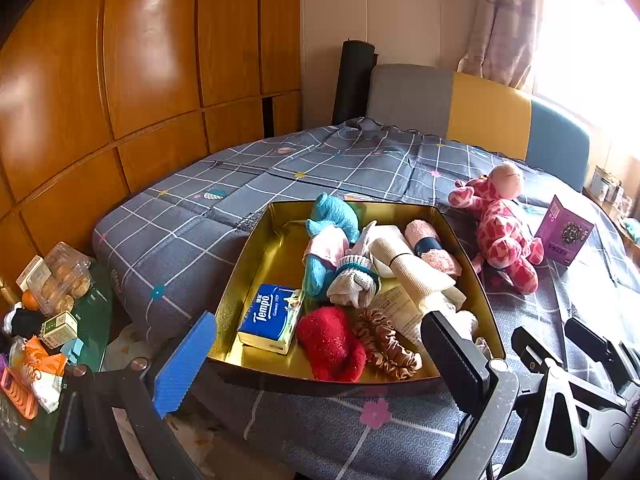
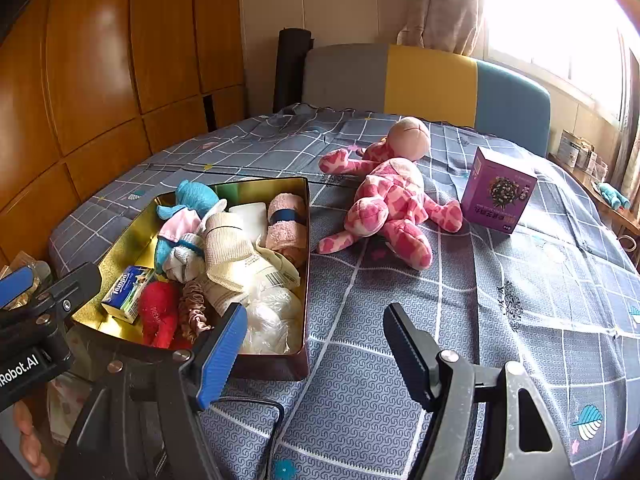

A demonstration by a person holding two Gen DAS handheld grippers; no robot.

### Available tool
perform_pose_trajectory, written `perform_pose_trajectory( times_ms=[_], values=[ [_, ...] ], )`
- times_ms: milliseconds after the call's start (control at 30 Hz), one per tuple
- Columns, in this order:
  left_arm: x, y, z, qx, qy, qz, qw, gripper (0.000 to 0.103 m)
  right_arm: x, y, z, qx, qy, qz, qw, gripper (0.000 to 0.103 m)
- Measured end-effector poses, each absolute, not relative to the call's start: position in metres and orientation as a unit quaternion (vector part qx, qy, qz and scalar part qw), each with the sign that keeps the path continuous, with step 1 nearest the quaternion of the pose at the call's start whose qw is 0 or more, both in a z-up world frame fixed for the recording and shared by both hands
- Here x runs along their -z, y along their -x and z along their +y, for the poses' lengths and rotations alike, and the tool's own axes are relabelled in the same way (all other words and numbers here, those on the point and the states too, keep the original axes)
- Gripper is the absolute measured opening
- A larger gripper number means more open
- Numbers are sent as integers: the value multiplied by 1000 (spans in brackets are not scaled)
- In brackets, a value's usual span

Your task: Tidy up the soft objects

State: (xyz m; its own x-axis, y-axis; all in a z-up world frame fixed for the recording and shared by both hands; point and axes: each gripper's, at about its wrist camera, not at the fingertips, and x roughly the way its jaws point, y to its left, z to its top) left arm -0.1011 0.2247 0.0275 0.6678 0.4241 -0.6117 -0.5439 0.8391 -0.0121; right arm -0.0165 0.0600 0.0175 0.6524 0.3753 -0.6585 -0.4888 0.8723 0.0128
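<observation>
A gold tin box (image 1: pixel 256 256) (image 2: pixel 120 240) sits on the bed. It holds a blue plush (image 1: pixel 334 216), rolled socks (image 1: pixel 354 280), a red sock (image 1: pixel 332 342), a brown scrunchie (image 1: pixel 386 342), a pink towel roll (image 1: pixel 430 246), a beige cloth roll (image 1: pixel 412 268) and a Tempo tissue pack (image 1: pixel 270 316). A pink plush giraffe (image 1: pixel 500 224) (image 2: pixel 392 196) lies on the bed right of the box. My left gripper (image 1: pixel 320 364) is open and empty at the box's near edge. My right gripper (image 2: pixel 316 344) is open and empty above the bed, right of the box.
A purple carton (image 1: pixel 564 232) (image 2: pixel 496 196) stands right of the giraffe. A glass side table (image 1: pixel 92 320) with snacks and clutter is at the left. Wooden wardrobes (image 1: pixel 120 60) are behind, a padded headboard (image 2: pixel 428 80) at the far end.
</observation>
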Motion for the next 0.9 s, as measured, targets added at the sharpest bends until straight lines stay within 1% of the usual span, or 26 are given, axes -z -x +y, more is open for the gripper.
perform_pose_trajectory(
  times_ms=[900],
  values=[
    [-26,100,225,-267,97,312,907,103,-17,17,61,-240,86,343,904,72]
  ],
)
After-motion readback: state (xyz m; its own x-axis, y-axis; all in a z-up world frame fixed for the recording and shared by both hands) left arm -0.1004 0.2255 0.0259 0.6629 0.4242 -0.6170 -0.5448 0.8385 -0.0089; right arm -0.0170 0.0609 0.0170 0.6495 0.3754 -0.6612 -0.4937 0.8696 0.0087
